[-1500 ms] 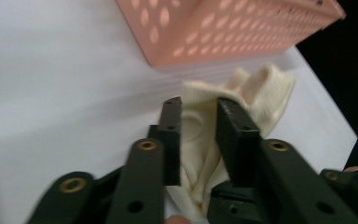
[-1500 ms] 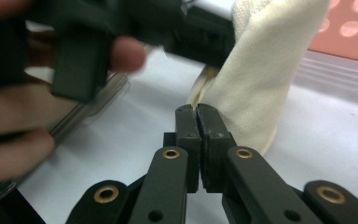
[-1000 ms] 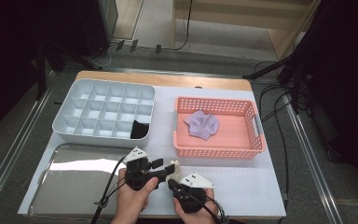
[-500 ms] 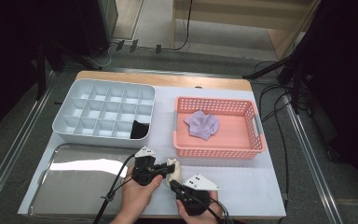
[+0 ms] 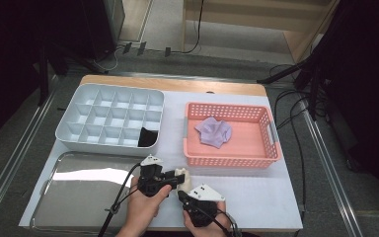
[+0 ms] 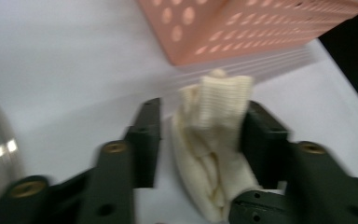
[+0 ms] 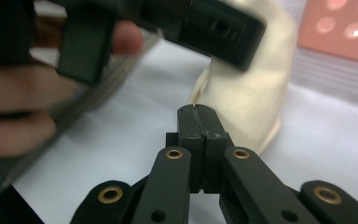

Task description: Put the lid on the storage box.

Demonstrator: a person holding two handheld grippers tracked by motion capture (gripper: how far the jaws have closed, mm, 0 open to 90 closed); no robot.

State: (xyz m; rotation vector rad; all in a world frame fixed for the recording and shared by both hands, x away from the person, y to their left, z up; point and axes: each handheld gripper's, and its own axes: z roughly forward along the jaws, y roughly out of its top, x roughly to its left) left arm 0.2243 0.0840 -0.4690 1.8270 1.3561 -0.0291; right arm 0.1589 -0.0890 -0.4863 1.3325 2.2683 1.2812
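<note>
So the thing being worked here is a cream sock [image 5: 181, 177], a ribbed knit one, sitting on the tabletop [image 5: 256, 192] just in front of the pink basket [image 5: 232, 157], near its front-left corner. The left gripper [image 6: 200, 135] has the sock between its fingers [image 6: 144, 140]. Those jaws have just been opening back up, about halfway wide now, and in the left gripper view there's a gap on one side while the cloth leans on the other finger. So I'd call it loosely bracketed, not pinched. My guess is it's re-gripping to get a better hold on the bunched fabric.

The right gripper [image 7: 198, 112] has its fingers shut tight together, nothing between them, tip parked right at the near edge of the sock. It looks like it's there to pin or steady the cloth.

Inside the pink basket lies a lavender cloth [image 5: 214, 132], probably more to sort. Left of the basket is a white divider tray [image 5: 79, 133] with something black [image 5: 148, 138] in its corner cell nearest the basket. In front of that is a shiny metal tray [image 5: 59, 197].

The surface is a white mat over a wooden top. Around it: dark room, grey floor, cables, stand legs.
</note>
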